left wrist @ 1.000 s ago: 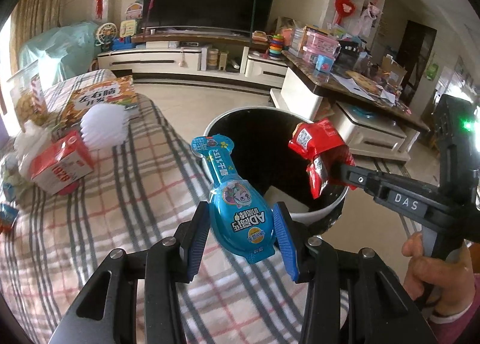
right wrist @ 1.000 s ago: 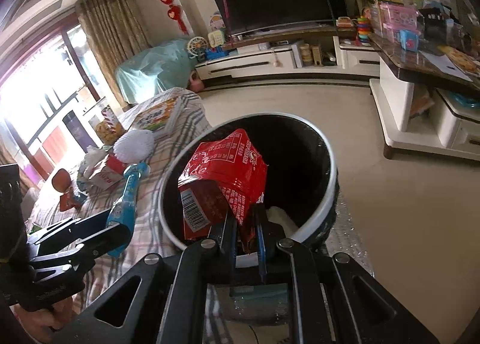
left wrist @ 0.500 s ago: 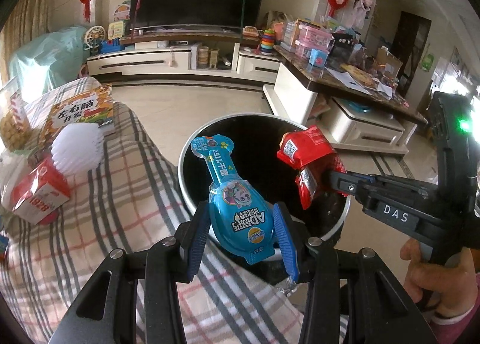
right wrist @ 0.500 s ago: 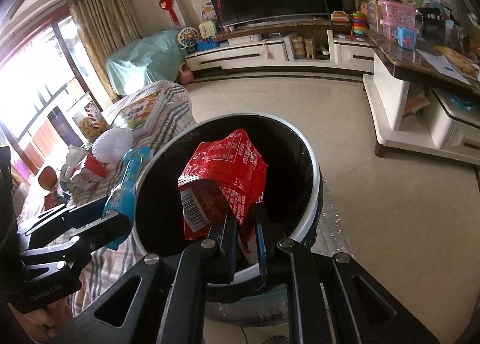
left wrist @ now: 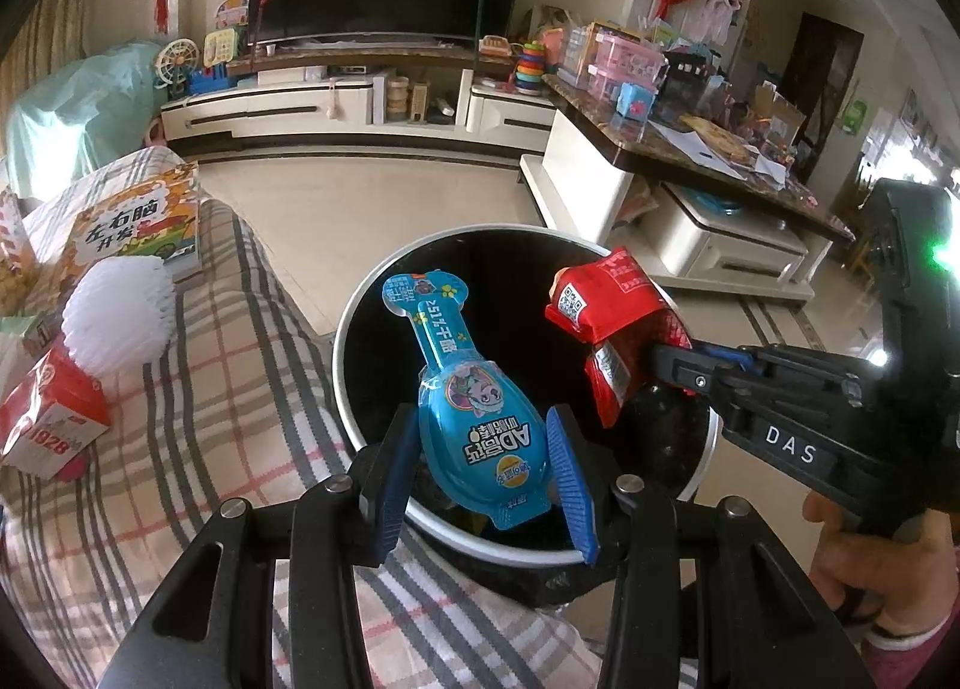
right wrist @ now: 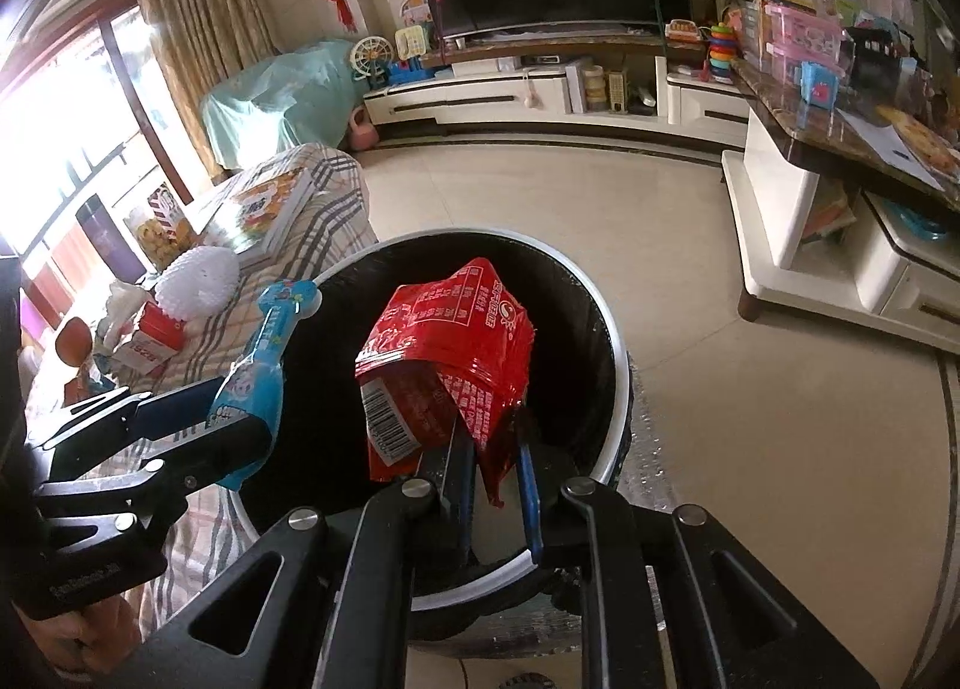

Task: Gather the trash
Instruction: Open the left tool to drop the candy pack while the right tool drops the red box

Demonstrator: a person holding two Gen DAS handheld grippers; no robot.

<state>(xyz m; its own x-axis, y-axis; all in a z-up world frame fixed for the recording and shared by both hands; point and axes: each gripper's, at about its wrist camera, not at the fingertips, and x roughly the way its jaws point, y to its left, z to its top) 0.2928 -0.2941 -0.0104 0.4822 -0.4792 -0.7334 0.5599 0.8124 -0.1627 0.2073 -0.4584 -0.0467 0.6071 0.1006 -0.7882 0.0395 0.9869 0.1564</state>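
My left gripper (left wrist: pixel 483 479) is shut on a blue bottle-shaped package (left wrist: pixel 474 413) and holds it over the round black bin with a white rim (left wrist: pixel 360 323). The package also shows in the right wrist view (right wrist: pixel 258 383). My right gripper (right wrist: pixel 492 473) is shut on a crumpled red snack wrapper (right wrist: pixel 456 347) and holds it above the bin's opening (right wrist: pixel 618 389). In the left wrist view the wrapper (left wrist: pixel 618 317) hangs over the bin's right side, beside the blue package.
A plaid-covered table (left wrist: pixel 180 449) left of the bin holds a white mesh ball (left wrist: pixel 117 323), a red and white carton (left wrist: pixel 48 419) and a picture book (left wrist: pixel 138 227). A low marble table (left wrist: pixel 690 161) stands at the right, a TV cabinet (left wrist: pixel 336 101) behind.
Both grippers have moved with their loads from the table's edge to over the bin's opening. The bin now sits lower and more central in both views.
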